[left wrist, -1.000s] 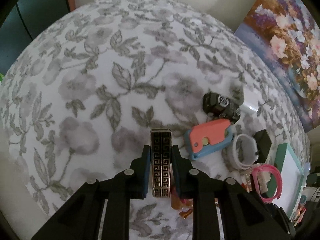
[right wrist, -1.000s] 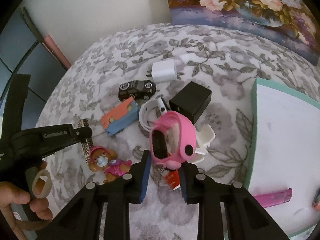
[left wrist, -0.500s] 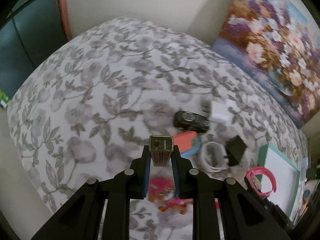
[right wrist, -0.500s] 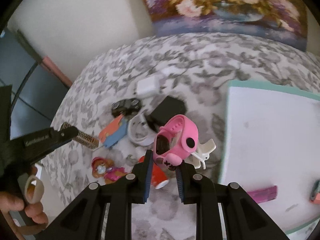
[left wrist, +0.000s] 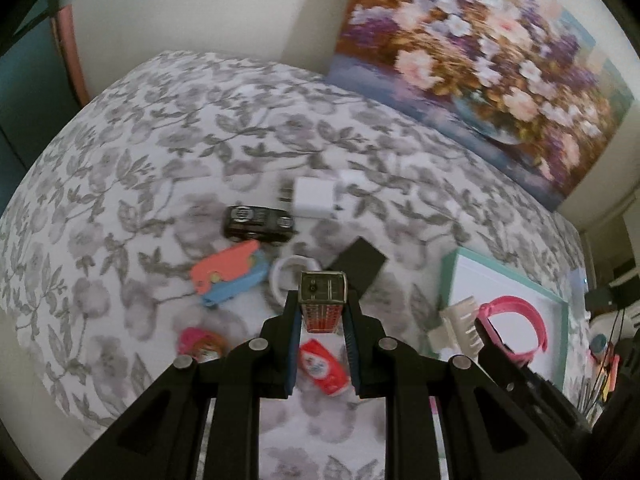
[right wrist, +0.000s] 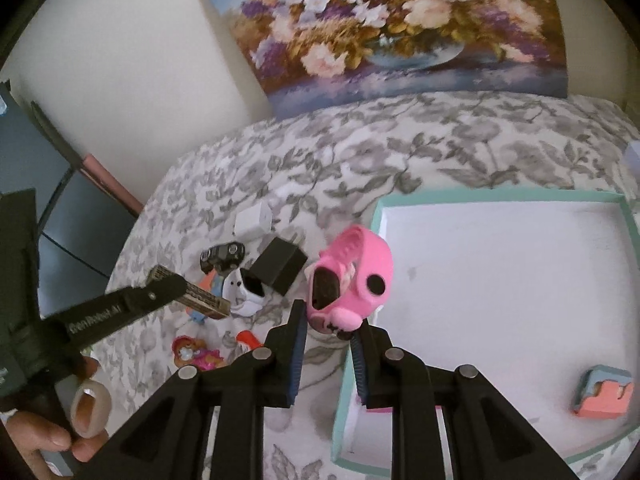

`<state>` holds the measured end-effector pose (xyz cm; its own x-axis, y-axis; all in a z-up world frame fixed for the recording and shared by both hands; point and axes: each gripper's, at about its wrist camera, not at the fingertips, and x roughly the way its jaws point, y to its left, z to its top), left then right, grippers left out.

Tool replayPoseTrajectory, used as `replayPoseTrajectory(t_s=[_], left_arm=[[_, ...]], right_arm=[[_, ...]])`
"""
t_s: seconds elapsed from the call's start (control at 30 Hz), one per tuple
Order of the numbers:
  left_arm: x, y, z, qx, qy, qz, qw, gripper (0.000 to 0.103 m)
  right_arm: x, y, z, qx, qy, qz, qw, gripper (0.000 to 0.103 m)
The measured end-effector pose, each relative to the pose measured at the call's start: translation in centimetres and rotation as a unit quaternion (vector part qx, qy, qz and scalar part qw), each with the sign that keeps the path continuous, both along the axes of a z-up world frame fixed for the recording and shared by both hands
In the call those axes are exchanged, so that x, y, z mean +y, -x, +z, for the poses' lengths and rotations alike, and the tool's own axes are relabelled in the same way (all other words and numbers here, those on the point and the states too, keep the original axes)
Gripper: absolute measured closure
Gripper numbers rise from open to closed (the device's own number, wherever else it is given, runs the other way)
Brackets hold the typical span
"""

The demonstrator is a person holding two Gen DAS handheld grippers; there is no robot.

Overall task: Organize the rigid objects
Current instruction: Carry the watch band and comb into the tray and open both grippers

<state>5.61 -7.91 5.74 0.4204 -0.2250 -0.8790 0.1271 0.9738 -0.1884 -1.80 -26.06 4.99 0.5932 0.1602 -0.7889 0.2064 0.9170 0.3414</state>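
Observation:
My left gripper (left wrist: 322, 312) is shut on a slim metal lighter with a black-and-gold key pattern (left wrist: 323, 300) and holds it up in the air above the pile; the lighter also shows in the right wrist view (right wrist: 188, 294). My right gripper (right wrist: 328, 322) is shut on a pink child's watch (right wrist: 350, 280) and holds it over the left rim of the teal-edged white tray (right wrist: 496, 196). The watch also shows in the left wrist view (left wrist: 516, 320).
On the flowered cloth lie a black toy car (left wrist: 258, 222), a white charger (left wrist: 314, 198), a black adapter (left wrist: 360, 264), an orange-and-blue box cutter (left wrist: 228, 274), a white cable (left wrist: 284, 276), a red tube (left wrist: 322, 366), a doll (left wrist: 200, 344) and a white comb (left wrist: 456, 326). The tray holds an orange-and-blue block (right wrist: 602, 396).
Both grippers have risen and swung right with their objects. The lighter has left the cloth and the pink watch has moved from the pile to the tray's edge.

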Motion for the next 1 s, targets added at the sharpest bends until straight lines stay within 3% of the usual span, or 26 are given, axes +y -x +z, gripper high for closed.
replayPoseTrajectory(t_s=[0.13,0.57,0.77,1.0], left_arm=[[-2.6,0.9,0.5,-0.008,-0.005,-0.025,0.9996,0.082],[-9.1,3.4,0.0,-0.002,-0.016,-0.089,0.9959,0.082],[-12.3,5.0,-0.4,-0.001,-0.023,-0.128,0.9915,0.082],[-16.4,7.2,-1.3,0.005,-0.038,-0.184,0.9823,0.082]], right_arm=[[-1.7,0.8,0.5,-0.007,-0.002,-0.017,1.000,0.084],[-7.7,3.2,-2.1,0.031,-0.038,-0.085,0.995,0.088],[-10.9,4.7,-2.1,0.041,-0.048,-0.131,0.989,0.088],[-13.8,6.7,-1.9,0.059,-0.026,-0.169,0.983,0.088]])
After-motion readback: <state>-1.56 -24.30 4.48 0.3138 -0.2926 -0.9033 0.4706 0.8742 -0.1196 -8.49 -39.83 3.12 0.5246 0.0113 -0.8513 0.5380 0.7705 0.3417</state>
